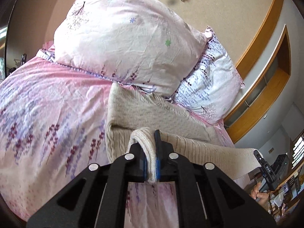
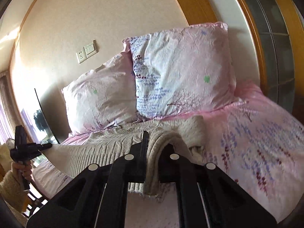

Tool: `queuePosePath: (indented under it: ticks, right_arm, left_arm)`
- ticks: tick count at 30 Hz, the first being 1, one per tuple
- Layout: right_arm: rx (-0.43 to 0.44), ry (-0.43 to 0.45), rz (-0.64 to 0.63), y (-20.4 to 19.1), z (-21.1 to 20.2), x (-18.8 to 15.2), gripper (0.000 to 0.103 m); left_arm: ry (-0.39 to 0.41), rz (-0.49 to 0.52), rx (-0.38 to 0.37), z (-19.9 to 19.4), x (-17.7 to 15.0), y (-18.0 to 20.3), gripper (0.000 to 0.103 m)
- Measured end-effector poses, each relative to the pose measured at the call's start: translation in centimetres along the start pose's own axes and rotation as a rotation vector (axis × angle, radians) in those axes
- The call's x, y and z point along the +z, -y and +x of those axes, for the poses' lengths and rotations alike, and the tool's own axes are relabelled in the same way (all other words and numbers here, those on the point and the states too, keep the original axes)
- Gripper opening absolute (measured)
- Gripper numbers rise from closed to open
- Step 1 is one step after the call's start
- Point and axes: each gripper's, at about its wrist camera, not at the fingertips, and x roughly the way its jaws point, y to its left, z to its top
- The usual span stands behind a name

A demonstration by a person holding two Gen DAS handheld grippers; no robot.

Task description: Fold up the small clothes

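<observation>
Left wrist view, left tongs (image 1: 150, 148) clamped on beige knit sweater (image 1: 144, 114) hem, right tongs (image 2: 155, 148) pinching other edge, lifted off bed (image 1: 47, 95).

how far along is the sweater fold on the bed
Early. Done: the left gripper and right gripper are each shut on an edge of the beige knit sweater. In hand: that edge is raised off the pink bedspread. Left: laying it over; no finished fold visible.

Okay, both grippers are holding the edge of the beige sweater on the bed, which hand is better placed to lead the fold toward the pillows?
Neither clearly. The left gripper and right gripper are each shut on a bunched edge of the knit sweater, both facing the pillows. They should probably carry it over together.
</observation>
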Motion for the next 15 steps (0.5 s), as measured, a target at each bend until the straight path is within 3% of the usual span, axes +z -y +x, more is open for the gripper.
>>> queuePosePath:
  ticks: [8,15]
  right_arm:
    - [-0.137,0.025,-0.1,-0.9,7.0,3.0,0.007]
    - [-0.223,-0.062,-0.086,0.5,14.2,3.7,0.007]
  left_arm:
    - [0.031,0.082,0.094,5.7,5.4,1.3,0.006]
    - [-0.006,0.082,0.144,12.7,8.4,0.6,0.006]
